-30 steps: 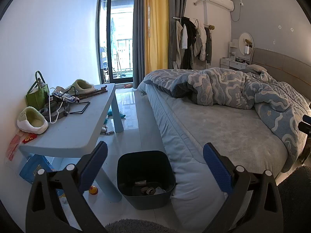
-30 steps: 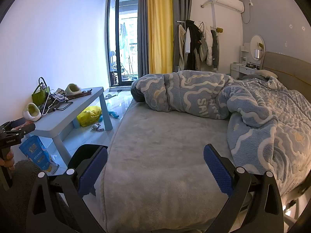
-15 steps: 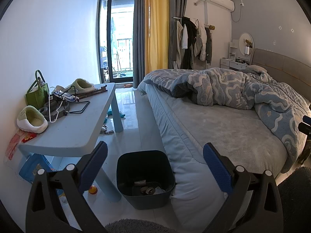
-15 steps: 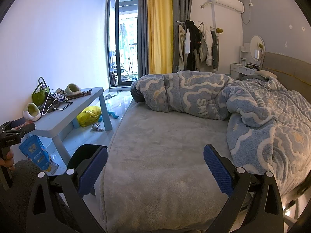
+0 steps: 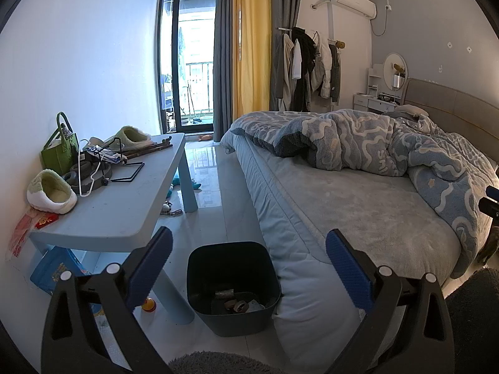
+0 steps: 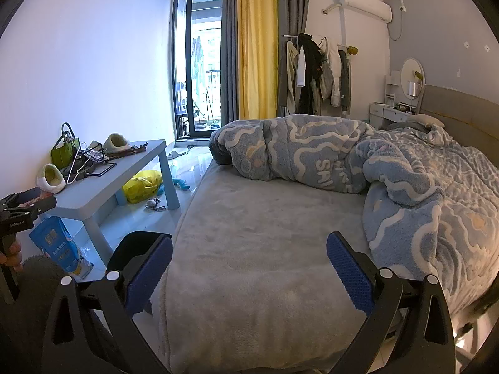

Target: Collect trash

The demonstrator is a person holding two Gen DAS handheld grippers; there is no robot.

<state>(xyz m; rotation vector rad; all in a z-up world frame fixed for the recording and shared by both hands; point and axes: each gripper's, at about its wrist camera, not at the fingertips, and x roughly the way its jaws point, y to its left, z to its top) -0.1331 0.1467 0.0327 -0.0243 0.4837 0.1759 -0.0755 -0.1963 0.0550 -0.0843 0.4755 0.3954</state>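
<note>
While both my tools, left (image 5: 248,265) and right (image 6: 249,266), hang spread and empty, I should target floor litter (image 6: 153,203) near the bin (image 5: 232,318).

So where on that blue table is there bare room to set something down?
The blue table is bare across its near end and along the bed-side edge. The wall side is crowded: slippers, green bag, hangers. The near bed surface is also bare.
</note>
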